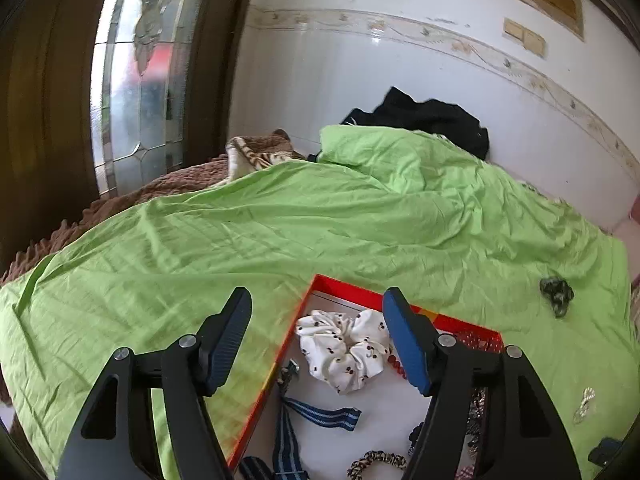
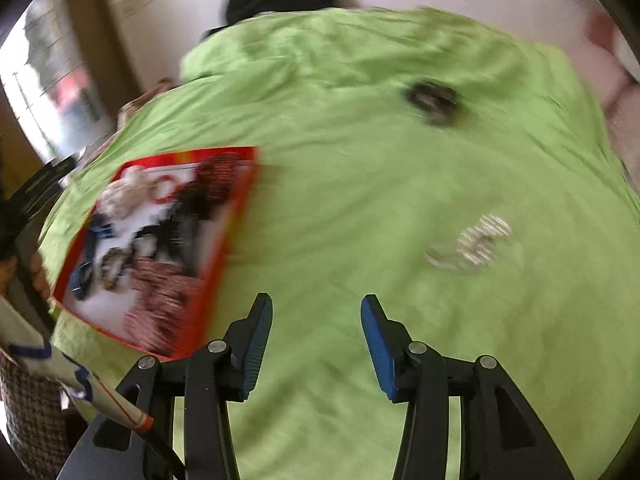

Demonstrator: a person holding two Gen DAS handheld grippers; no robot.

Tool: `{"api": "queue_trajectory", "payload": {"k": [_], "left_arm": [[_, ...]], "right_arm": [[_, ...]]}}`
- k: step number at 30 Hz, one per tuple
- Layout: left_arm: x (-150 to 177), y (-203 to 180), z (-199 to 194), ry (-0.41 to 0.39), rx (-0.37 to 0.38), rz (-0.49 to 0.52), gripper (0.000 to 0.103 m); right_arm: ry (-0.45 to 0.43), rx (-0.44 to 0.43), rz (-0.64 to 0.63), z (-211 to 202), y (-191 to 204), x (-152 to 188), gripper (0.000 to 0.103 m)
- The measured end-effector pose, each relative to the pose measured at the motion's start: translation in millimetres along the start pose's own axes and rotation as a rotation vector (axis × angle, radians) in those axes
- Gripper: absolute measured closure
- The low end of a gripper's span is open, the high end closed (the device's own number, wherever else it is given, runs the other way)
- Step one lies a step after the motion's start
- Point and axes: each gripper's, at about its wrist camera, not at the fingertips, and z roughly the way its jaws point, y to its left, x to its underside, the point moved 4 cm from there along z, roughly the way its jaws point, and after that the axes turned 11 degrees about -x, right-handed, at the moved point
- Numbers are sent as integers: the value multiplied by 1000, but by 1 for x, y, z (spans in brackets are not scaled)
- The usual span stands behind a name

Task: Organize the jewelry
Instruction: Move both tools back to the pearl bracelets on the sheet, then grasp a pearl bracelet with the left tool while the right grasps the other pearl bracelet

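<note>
Green bedsheet [image 2: 360,200] covers the bed. On it sits the red box [image 1: 344,292], partly filled, with a white scrunchie [image 1: 344,344] inside. Both the left gripper [image 1: 316,320] and right gripper [image 2: 316,320] are spread apart, grasping nothing. Next, the right one should likely go slowly to the silver hair clip [image 2: 472,244], near ahead, and pinch its middle.

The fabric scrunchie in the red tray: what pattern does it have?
White scrunchie with small dark cherry prints, clearest in the left wrist view.
</note>
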Motion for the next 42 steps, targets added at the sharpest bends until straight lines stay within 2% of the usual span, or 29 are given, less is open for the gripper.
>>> {"api": "queue_trajectory", "payload": {"k": [6, 9, 13, 15, 21, 26, 30, 34, 36, 41, 42], "left_arm": [[0, 10, -17, 13, 31, -88, 35], [3, 3, -28, 1, 40, -78, 35], [16, -17, -52, -33, 23, -11, 35], [25, -28, -64, -34, 37, 25, 34], [52, -81, -106, 12, 197, 206, 32], [73, -132, -131, 53, 288, 345, 32], [96, -172, -138, 116, 361, 401, 32], [124, -215, -132, 196, 405, 452, 32], [136, -235, -128, 226, 440, 478, 36], [168, -296, -110, 324, 506, 563, 67], [174, -309, -103, 345, 514, 573, 69]], "right_arm": [[-9, 22, 148, -19, -58, 26, 52], [-15, 29, 180, -26, -73, 36, 52], [-29, 33, 202, -35, -85, 46, 52], [-35, 37, 207, -39, -92, 50, 52], [-70, 54, 246, -52, -121, 56, 52], [-79, 33, 300, -53, -146, 62, 52], [-72, 1, 316, -46, -158, 59, 52], [-79, -42, 322, -36, -171, 40, 52], [-87, -58, 324, -30, -179, 25, 52], [-97, -104, 340, -8, -197, -10, 52], [-94, -117, 343, -2, -200, -17, 52]]}}
